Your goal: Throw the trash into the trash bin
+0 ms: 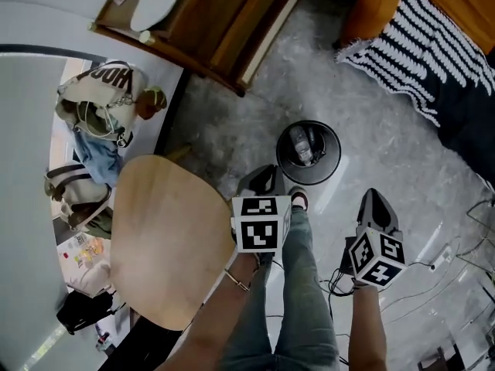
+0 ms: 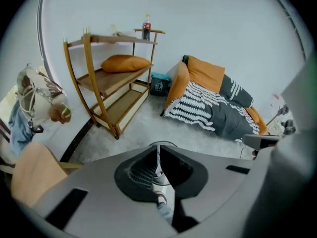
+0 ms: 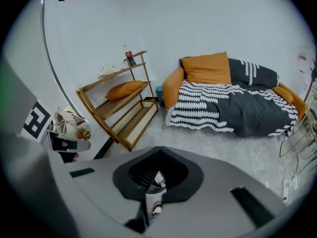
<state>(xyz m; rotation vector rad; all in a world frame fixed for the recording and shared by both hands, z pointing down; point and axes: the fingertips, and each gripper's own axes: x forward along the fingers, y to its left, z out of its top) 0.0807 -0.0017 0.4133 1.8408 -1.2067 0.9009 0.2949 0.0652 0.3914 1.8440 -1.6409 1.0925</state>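
Note:
The round black trash bin (image 1: pixel 334 147) stands on the grey floor just beyond my feet, with crumpled silvery trash (image 1: pixel 302 145) lying inside it. My left gripper (image 1: pixel 267 176) hangs above the floor just near-left of the bin, its jaws meeting with nothing between them. In the left gripper view the jaws (image 2: pixel 158 145) close to a thin slit, and the bin rim (image 2: pixel 168 144) shows just past their tips. My right gripper (image 1: pixel 375 199) is held to the near-right of the bin, also shut and empty. A bit of the bin's contents (image 3: pixel 157 178) shows through its jaw gap (image 3: pixel 161 148).
A wooden chair seat (image 1: pixel 166 246) sits close on my left. A wooden shelf rack (image 1: pixel 224 29) stands beyond the bin, a sofa with a striped blanket (image 1: pixel 433 37) to the right. Bags (image 1: pixel 104 99) lie by the left wall. Cables (image 1: pixel 433 277) run over the floor at right.

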